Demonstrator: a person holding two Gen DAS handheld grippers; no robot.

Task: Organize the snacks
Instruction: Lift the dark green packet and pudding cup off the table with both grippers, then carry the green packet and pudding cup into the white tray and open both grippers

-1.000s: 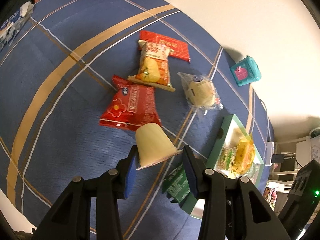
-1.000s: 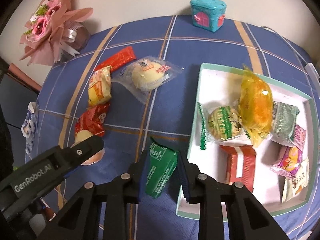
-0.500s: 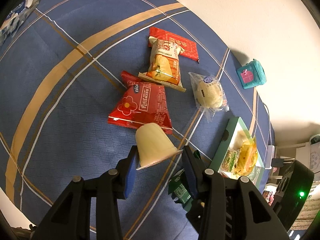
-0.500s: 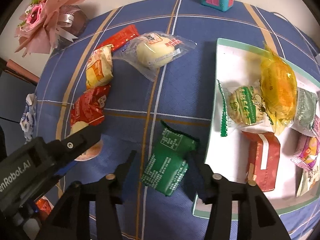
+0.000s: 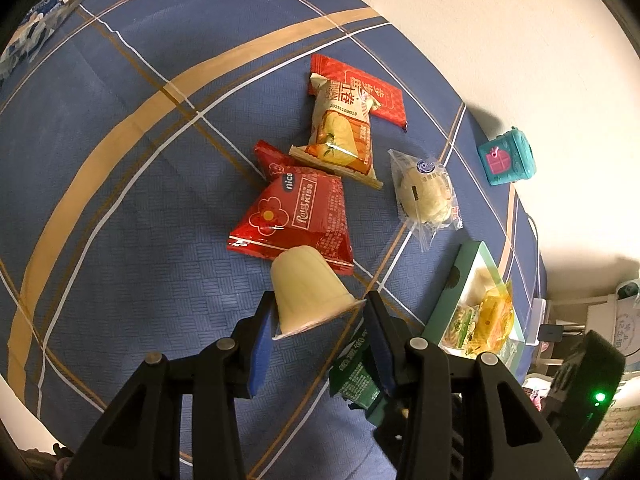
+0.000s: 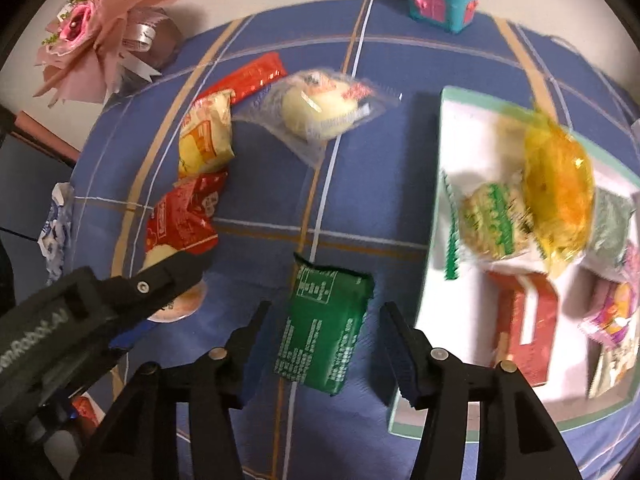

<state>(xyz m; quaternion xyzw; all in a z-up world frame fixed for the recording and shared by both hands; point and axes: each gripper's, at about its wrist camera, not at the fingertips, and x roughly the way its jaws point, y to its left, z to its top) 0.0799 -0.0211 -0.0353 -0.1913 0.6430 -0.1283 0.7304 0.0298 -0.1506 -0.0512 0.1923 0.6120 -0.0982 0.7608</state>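
While the green packet (image 6: 325, 330) lies flat on the blue cloth (image 6: 260, 184) just left of the tray (image 6: 434, 240), it is bracketed by the right gripper (image 6: 324, 340), whose jaws have just been opening and now stand apart, one on each side of the packet with a gap visible at both pads. Its long axis is seen running roughly along the fingers' own line, tilted a little, so the short width is what is offered to the jaws. No contact can be made out; some blur is present in this view. The packet is judged nearer the right hand than the left. A pale jelly cup (image 5: 308, 292) is clamped by the left gripper (image 5: 316, 332), sealed rim toward the camera, above the cloth and in front of a red packet (image 5: 296, 216). Farther off, a yellow packet (image 5: 340, 136), a wrapped bun (image 5: 426, 194) and a teal toy house (image 5: 506, 158) are seen, and several snacks already rest in the tray.
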